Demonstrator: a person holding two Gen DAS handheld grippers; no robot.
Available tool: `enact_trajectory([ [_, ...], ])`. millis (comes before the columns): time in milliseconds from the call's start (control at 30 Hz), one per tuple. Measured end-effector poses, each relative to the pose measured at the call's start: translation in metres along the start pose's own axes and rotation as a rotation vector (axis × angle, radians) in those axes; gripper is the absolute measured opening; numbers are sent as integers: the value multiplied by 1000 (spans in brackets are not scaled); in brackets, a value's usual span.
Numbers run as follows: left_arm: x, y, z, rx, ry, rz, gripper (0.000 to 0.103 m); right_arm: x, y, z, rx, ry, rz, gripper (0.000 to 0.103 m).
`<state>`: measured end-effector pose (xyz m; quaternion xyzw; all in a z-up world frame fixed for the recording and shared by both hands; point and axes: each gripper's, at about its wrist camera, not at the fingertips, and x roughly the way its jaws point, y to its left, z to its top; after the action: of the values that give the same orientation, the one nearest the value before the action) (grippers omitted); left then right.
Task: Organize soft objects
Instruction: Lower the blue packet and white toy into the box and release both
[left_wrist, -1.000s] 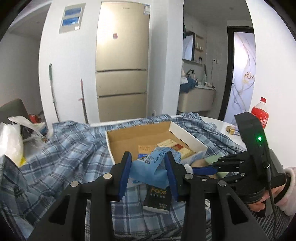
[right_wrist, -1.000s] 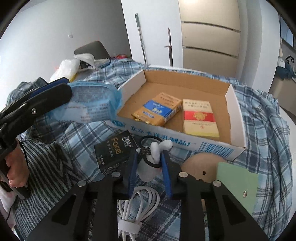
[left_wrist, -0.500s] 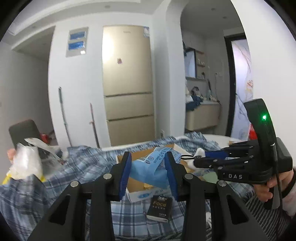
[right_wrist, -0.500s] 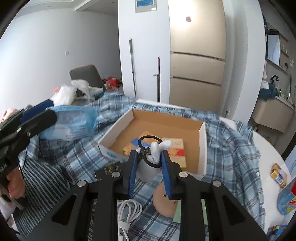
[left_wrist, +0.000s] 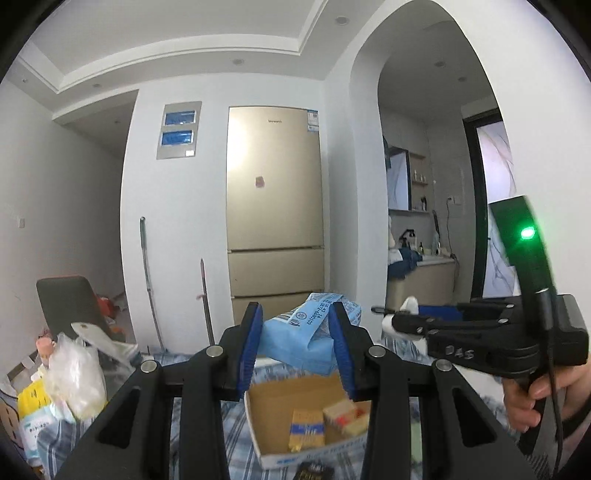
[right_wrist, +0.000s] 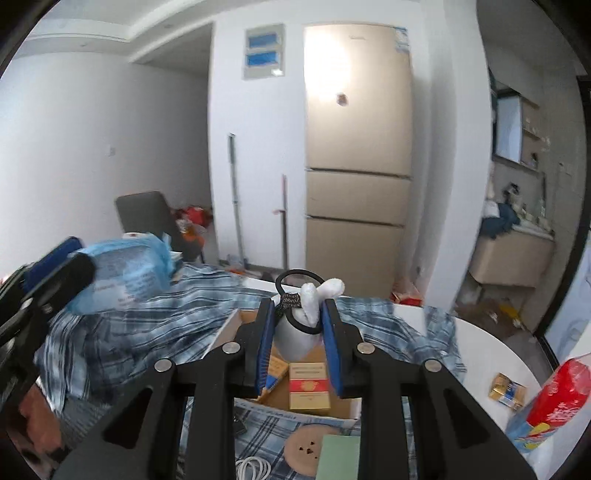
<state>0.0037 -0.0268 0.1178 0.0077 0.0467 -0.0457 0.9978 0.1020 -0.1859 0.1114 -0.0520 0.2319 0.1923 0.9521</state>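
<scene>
Holding both loads above cardboard box (left_wrist: 280, 424): L tool (left_wrist: 297, 345) clamps blue tissue pack (left_wrist: 303, 338), R tool (right_wrist: 297, 330) pinches white plush hair tie (right_wrist: 308, 308). Lower gently, then release inside walls.

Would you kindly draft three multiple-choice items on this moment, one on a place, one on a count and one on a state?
1. The cardboard box lies
A. on the plaid cloth
B. on the floor
C. on the chair

2. Packs visible inside the box in the right wrist view:
A. none
B. two
C. five

3. The left gripper is
A. open and empty
B. shut on the blue packet
C. shut on a cable

Key: 1 A, plaid shows around the box; 2 B, a red-and-gold pack and a blue-and-gold pack; 3 B, both pads press the packet.
</scene>
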Motion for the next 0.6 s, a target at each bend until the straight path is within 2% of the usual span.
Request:
enact_trajectory([
  [33,5,-2,5,-3,3,6,39,5,-2,6,14,12,-18,25],
  [267,50,-5,26,-55,38,2,39,24,-16,22,70,-61,-43,25],
  [600,90,3,11,-78,77,26,39,58,-26,12,84,-39,-37,25],
])
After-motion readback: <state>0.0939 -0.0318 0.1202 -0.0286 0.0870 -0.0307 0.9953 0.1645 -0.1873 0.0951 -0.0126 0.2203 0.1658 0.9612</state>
